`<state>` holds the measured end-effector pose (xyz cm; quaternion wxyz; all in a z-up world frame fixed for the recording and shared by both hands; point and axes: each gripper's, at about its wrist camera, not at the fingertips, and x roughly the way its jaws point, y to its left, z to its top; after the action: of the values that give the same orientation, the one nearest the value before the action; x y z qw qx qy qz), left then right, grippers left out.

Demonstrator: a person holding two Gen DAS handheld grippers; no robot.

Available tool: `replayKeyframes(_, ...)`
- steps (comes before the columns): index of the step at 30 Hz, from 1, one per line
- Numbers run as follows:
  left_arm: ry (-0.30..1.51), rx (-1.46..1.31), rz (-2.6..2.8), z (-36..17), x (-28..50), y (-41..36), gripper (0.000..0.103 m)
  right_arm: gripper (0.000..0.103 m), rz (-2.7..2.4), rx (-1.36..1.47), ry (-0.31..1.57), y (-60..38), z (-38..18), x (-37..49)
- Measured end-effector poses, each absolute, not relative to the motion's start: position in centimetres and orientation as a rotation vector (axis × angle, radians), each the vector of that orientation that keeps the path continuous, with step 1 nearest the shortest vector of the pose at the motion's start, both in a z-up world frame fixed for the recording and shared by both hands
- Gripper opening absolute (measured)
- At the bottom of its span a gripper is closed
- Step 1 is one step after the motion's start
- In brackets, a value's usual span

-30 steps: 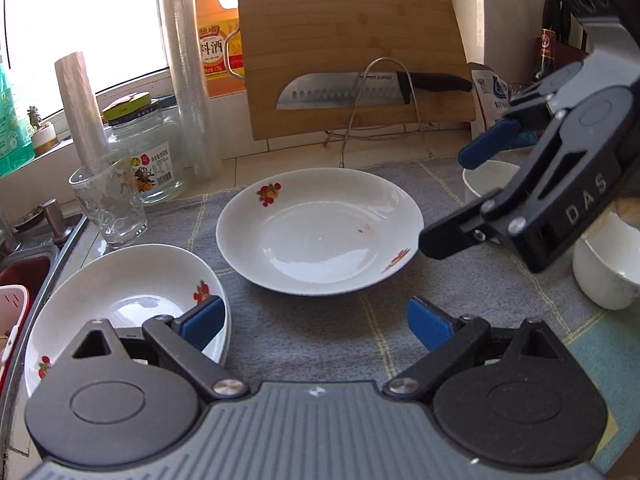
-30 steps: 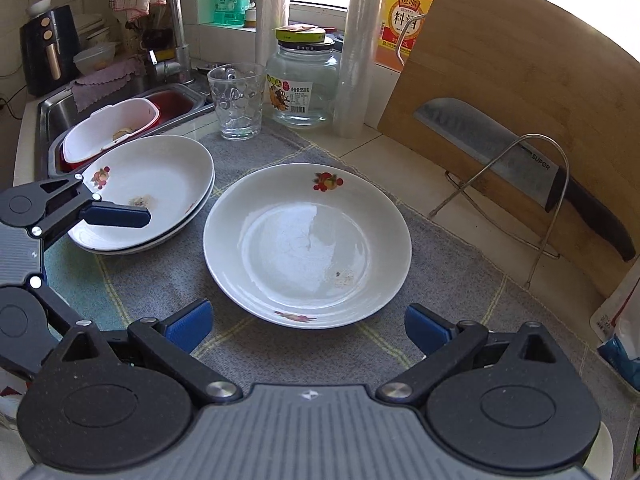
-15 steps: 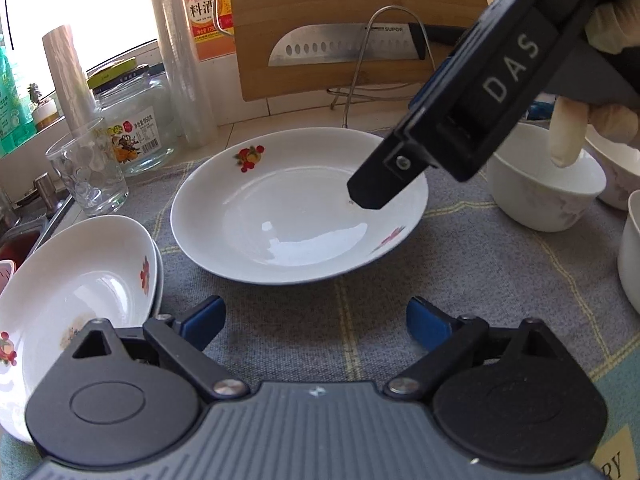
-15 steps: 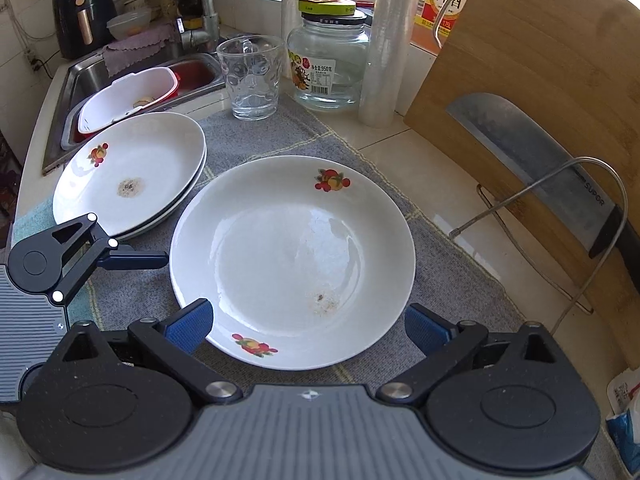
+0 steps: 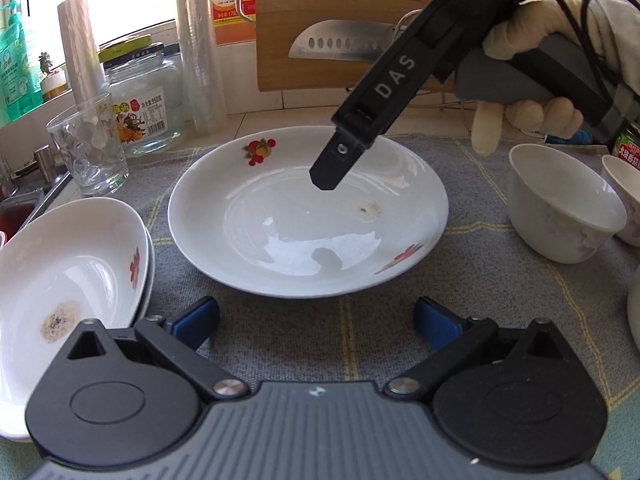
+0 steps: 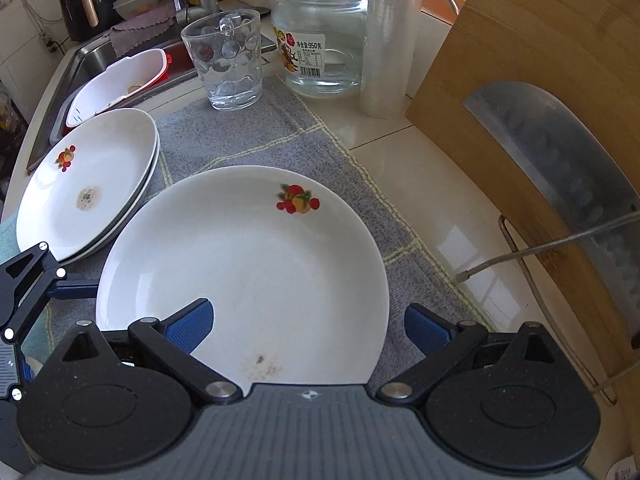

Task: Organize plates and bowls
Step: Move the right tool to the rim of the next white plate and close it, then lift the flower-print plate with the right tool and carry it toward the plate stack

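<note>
Nearest, our left claw (image 5: 316,322) is spreading wider with nothing between its pads, just short of the loose plate (image 5: 308,216) mid-table. Our right claw (image 6: 308,326), released, brackets that plate's opposite rim. The stacked plates (image 6: 86,184) by the sink-side edge likely await it.

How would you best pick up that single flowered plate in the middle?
Probably by the rim. The plate lies flat on the cloth, shallow, so one finger goes over the raised edge and one under it. The right gripper already straddles the near edge, open.
</note>
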<state>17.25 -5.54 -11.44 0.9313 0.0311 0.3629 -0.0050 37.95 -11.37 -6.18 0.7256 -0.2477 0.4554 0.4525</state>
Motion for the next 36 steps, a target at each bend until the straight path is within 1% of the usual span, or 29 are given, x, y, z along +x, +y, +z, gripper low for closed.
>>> replayKeyframes(1,0.741,0.064,-0.010,-11.5,17.3,-5.5,0.103,0.102,1.015,-0.546,1.006,-11.0,-6.3,38.4)
replayKeyframes(2,0.739,0.064,-0.009,-11.5,17.3,-5.6,0.103,0.099,1.029,-0.550,1.009,-10.7,-6.3,38.9)
replayKeyframes(3,0.736,0.065,-0.008,-11.5,17.3,-5.6,0.103,0.094,1.041,-0.555,1.012,-10.4,-6.4,39.2)
replayKeyframes(5,0.736,0.064,-0.004,-11.5,17.3,-5.6,0.103,0.086,1.052,-0.568,1.009,-9.8,-6.6,40.0)
replayKeyframes(12,0.731,0.069,-0.014,-11.5,17.1,-5.7,0.101,0.071,1.115,-0.558,1.055,-8.6,-7.4,41.9)
replayKeyframes(19,0.712,0.104,-0.013,-11.4,17.2,-5.9,0.098,0.069,1.168,-0.502,1.099,-8.7,-7.6,43.0)
replayKeyframes(21,0.698,0.134,-0.009,-11.3,17.2,-6.0,0.094,0.069,1.178,-0.482,1.113,-8.7,-7.6,43.2)
replayKeyframes(36,0.709,0.140,-0.025,-10.8,17.1,-5.5,0.093,0.069,1.157,-0.478,1.140,-9.3,-7.4,42.4)
